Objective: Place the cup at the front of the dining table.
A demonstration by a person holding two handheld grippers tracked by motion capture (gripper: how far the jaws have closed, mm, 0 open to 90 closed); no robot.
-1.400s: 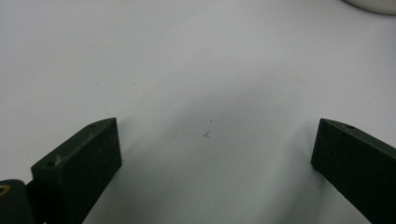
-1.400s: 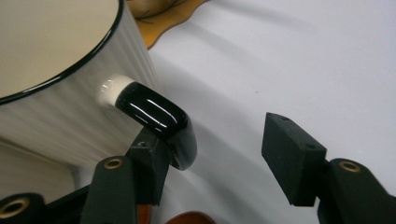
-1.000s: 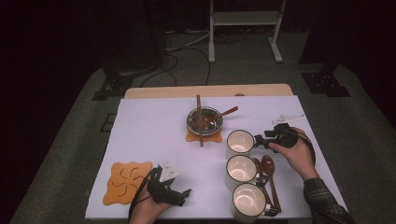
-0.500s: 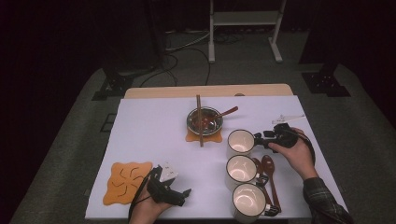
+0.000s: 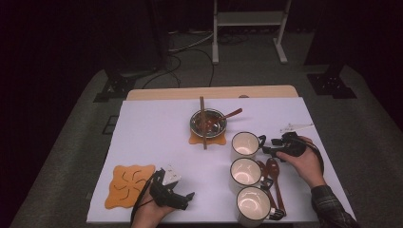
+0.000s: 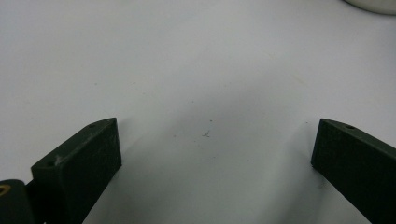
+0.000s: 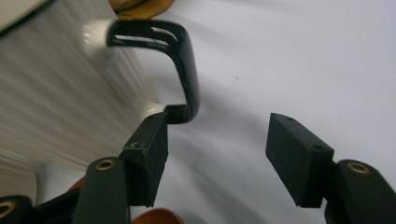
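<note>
Three white mugs stand in a column at the right of the white table: a far mug (image 5: 245,144), a middle mug (image 5: 244,171) and a near mug (image 5: 253,205). My right gripper (image 5: 267,150) lies just right of the far mug's black handle (image 7: 186,70). Its jaws have just been opening and stand open; the left fingertip (image 7: 150,135) sits at the handle's lower end, and nothing is between the pads. My left gripper (image 5: 186,197) rests at the front left of the table, open over bare surface (image 6: 217,128).
A metal bowl (image 5: 208,122) with chopsticks and a spoon sits on an orange coaster at the centre back. An orange mat (image 5: 129,185) lies at the front left. Brown spoons (image 5: 273,176) lie right of the mugs. The edge of a mug (image 6: 373,3) shows in the left gripper view.
The right hand has shifted slightly beside the far mug's handle. The left hand and the objects on the table have kept still.
</note>
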